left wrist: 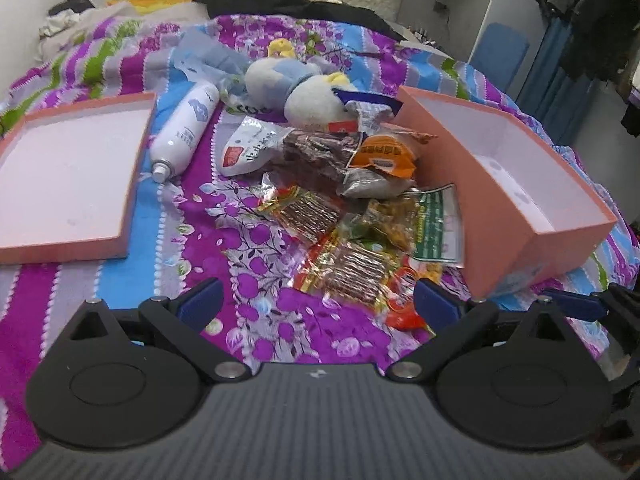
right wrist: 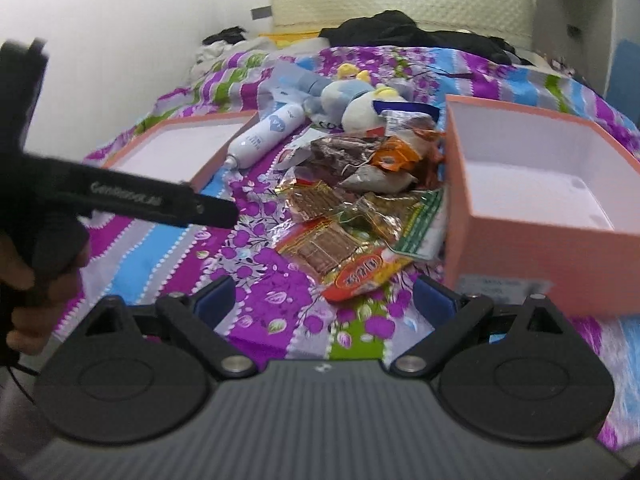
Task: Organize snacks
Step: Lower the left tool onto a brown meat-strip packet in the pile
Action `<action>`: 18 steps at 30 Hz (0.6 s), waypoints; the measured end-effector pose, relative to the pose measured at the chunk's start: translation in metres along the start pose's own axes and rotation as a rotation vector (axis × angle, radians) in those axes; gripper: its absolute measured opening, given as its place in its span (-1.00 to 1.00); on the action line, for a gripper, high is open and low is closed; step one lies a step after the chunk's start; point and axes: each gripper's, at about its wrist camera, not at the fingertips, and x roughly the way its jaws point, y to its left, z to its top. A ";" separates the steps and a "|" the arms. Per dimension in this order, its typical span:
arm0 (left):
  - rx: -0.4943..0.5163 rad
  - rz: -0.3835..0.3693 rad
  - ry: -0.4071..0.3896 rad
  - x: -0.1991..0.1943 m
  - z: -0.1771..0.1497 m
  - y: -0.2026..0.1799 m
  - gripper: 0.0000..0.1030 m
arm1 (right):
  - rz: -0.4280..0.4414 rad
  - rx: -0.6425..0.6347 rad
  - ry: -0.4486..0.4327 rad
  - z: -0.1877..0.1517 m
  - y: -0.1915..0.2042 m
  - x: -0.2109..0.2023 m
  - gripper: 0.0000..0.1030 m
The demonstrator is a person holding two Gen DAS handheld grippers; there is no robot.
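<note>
A pile of snack packets (left wrist: pixel 352 200) lies on the bedspread, also in the right wrist view (right wrist: pixel 360 208). A deep pink box (left wrist: pixel 516 184) stands open and empty just right of the pile; it also shows in the right wrist view (right wrist: pixel 536 200). Its shallow pink lid (left wrist: pixel 68 176) lies to the left, also in the right wrist view (right wrist: pixel 180 148). My left gripper (left wrist: pixel 318 304) is open and empty, just short of the nearest packets. My right gripper (right wrist: pixel 324 300) is open and empty, with an orange packet (right wrist: pixel 364 272) just ahead of it. The left gripper's body (right wrist: pixel 120 196) shows at the left of the right wrist view.
A white spray bottle (left wrist: pixel 186 130) lies between lid and pile. A plush toy (left wrist: pixel 296 84) and a plastic wrapper (left wrist: pixel 204 56) sit behind the snacks. Black clothes (left wrist: pixel 288 0) lie at the headboard. A white cabinet (left wrist: pixel 472 8) and hanging clothes (left wrist: pixel 592 20) stand right of the bed.
</note>
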 end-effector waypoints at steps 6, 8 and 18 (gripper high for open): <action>0.022 -0.037 0.013 0.062 0.030 0.023 0.99 | 0.019 -0.139 0.012 0.015 0.009 0.053 0.88; 0.088 -0.007 0.033 0.085 0.044 0.021 0.99 | 0.014 -0.197 0.016 0.018 0.013 0.073 0.88; 0.422 -0.093 0.151 0.165 0.062 -0.010 0.98 | 0.072 -0.299 0.105 0.027 0.003 0.144 0.88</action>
